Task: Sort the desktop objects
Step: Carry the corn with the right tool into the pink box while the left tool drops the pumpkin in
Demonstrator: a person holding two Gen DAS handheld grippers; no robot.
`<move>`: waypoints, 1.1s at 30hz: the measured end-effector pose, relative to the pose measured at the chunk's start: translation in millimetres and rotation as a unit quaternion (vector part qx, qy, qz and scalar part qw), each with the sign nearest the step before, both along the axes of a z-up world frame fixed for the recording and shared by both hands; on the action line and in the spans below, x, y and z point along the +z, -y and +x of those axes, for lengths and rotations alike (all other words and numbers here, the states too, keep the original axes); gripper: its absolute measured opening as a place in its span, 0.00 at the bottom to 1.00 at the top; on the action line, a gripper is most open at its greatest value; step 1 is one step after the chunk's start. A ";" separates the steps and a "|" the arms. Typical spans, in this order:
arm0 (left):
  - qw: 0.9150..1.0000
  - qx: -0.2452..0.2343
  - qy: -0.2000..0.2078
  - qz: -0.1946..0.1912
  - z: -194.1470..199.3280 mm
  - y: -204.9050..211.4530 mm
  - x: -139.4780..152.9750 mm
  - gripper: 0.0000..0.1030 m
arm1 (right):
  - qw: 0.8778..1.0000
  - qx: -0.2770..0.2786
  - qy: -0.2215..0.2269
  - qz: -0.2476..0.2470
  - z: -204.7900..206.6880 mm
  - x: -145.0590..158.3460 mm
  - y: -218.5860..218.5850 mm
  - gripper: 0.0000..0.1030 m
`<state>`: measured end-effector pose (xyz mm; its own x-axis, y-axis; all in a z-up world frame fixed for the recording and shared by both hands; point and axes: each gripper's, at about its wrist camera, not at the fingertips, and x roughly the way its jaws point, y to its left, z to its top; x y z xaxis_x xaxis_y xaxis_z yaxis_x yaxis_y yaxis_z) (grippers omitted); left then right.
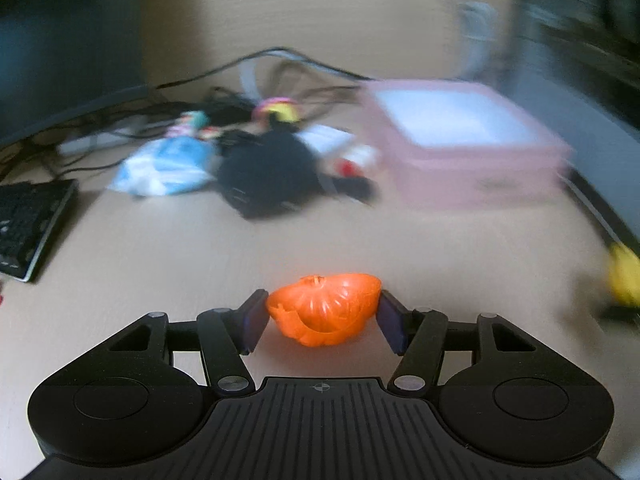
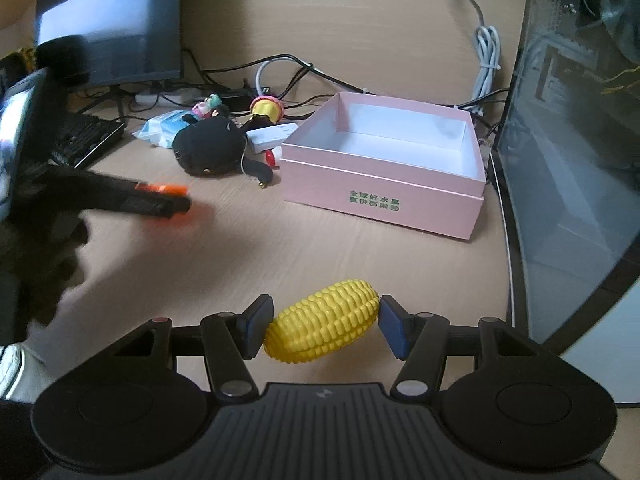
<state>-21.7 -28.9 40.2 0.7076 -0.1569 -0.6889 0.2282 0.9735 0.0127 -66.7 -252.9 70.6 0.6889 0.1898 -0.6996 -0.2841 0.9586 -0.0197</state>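
Observation:
My left gripper (image 1: 323, 316) is shut on an orange peeled-tangerine toy (image 1: 325, 309), held above the wooden desk; the view is motion-blurred. My right gripper (image 2: 325, 325) is shut on a yellow corn toy (image 2: 322, 326), also above the desk. The open, empty pink box (image 2: 382, 196) stands ahead of it to the right, and shows blurred in the left wrist view (image 1: 464, 148). In the right wrist view the left gripper (image 2: 176, 196) appears at the left, blurred, with the orange toy. The corn shows at the left view's right edge (image 1: 624, 276).
A pile lies left of the box: black plush toy (image 2: 212, 146), blue tissue pack (image 2: 164, 128), small figurines (image 2: 266, 110), white box (image 2: 272, 136). A keyboard (image 2: 86, 140), monitor (image 2: 112, 24), cables (image 2: 486, 52) and a glass computer case (image 2: 572, 120) ring the desk.

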 end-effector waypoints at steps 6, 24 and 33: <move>0.998 -0.061 0.015 -0.013 -29.9 15.0 15.2 0.62 | 1.000 0.006 0.019 0.006 -12.1 17.2 9.1 0.56; 0.991 -0.050 0.120 -0.013 78.2 50.4 81.6 0.95 | 0.963 -0.139 0.228 0.038 72.4 142.9 13.5 0.91; 0.996 0.085 -0.024 0.003 45.0 -41.4 16.5 0.96 | 0.994 -0.044 0.100 -0.026 54.4 39.2 -30.1 0.94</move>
<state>23.3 12.5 56.7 0.6892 -0.0325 -0.7239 0.0601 0.9981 0.0124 -12.3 -222.9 109.9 0.8272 0.0907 -0.5546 -0.1852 0.9758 -0.1166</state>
